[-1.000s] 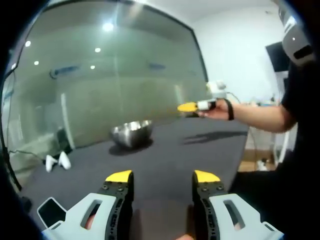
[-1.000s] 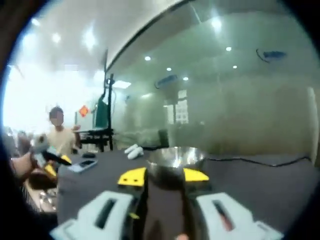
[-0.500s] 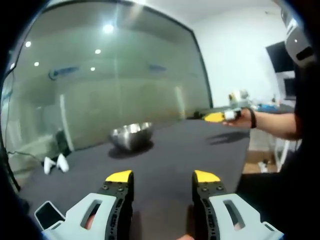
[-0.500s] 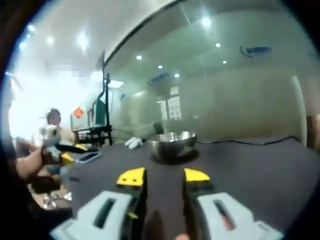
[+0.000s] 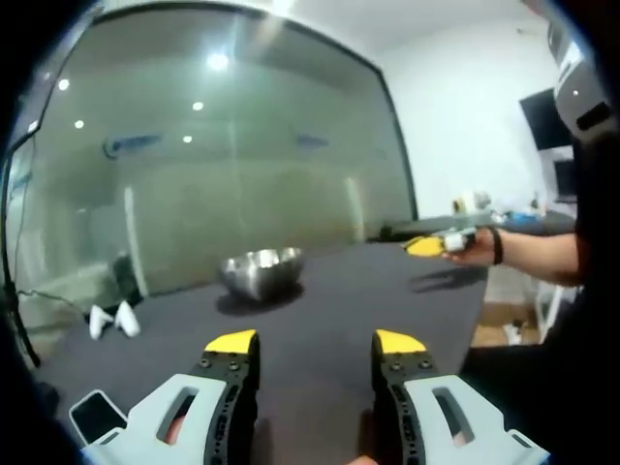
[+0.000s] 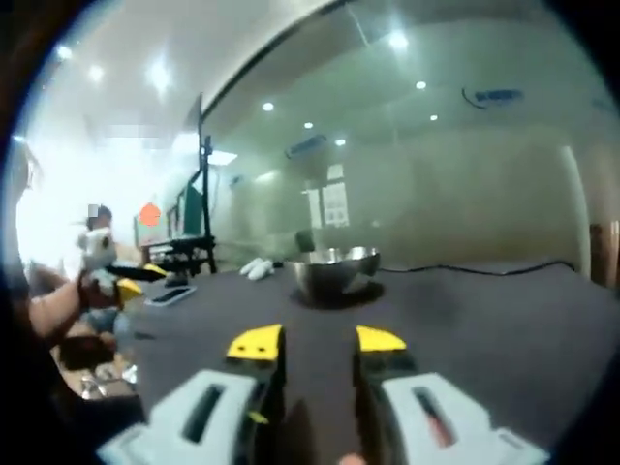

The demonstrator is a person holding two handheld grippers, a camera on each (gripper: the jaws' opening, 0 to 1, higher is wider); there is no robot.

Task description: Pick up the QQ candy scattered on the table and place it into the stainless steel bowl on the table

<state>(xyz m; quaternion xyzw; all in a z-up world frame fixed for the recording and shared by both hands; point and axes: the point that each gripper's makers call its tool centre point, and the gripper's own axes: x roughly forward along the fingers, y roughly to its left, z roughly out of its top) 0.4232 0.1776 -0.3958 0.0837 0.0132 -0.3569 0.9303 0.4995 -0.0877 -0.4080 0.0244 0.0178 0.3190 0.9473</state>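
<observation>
The stainless steel bowl (image 5: 262,271) stands on the dark table (image 5: 339,300), well ahead of my left gripper (image 5: 315,341), which is open with nothing between its yellow-tipped fingers. In the same view, at the right, a hand holds my right gripper (image 5: 431,244) low over the table's far side. In the right gripper view the bowl (image 6: 336,271) sits ahead of the right gripper (image 6: 318,341), whose jaws stand apart and empty. At the left of that view a hand holds the left gripper (image 6: 124,283).
Two small white objects (image 5: 108,318) lie left of the bowl, with a phone (image 5: 97,415) near the table edge. A glass wall (image 5: 213,165) runs behind the table. The phone (image 6: 174,294) and the white objects (image 6: 257,266) also appear in the right gripper view.
The right gripper has swung away from above the bowl, out to the right and down toward the table. The left gripper has barely moved.
</observation>
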